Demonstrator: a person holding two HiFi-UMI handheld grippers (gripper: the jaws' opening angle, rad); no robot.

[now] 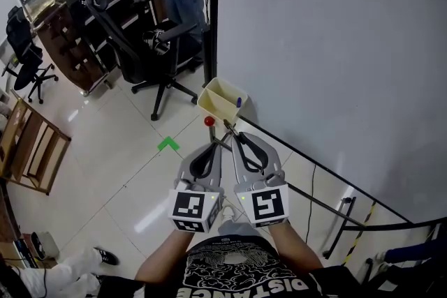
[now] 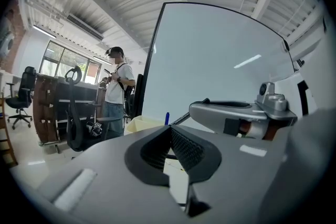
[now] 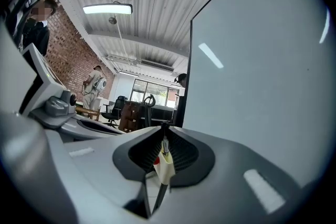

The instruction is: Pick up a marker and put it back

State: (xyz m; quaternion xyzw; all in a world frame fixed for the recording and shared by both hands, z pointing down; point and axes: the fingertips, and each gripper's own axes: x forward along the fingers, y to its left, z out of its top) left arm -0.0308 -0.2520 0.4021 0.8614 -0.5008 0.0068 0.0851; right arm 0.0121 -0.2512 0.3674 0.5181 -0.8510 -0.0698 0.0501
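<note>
Marker (image 1: 238,102) in tray (image 1: 218,95), beyond jaws

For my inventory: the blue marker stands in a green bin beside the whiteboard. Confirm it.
Wrong colour. The blue marker stands in a cream bin beside the whiteboard, as the head view shows.

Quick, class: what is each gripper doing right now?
Left gripper: tongs closed, nothing between them.
Right gripper: tongs closed, nothing held; the blue marker sits in the tray.
</note>
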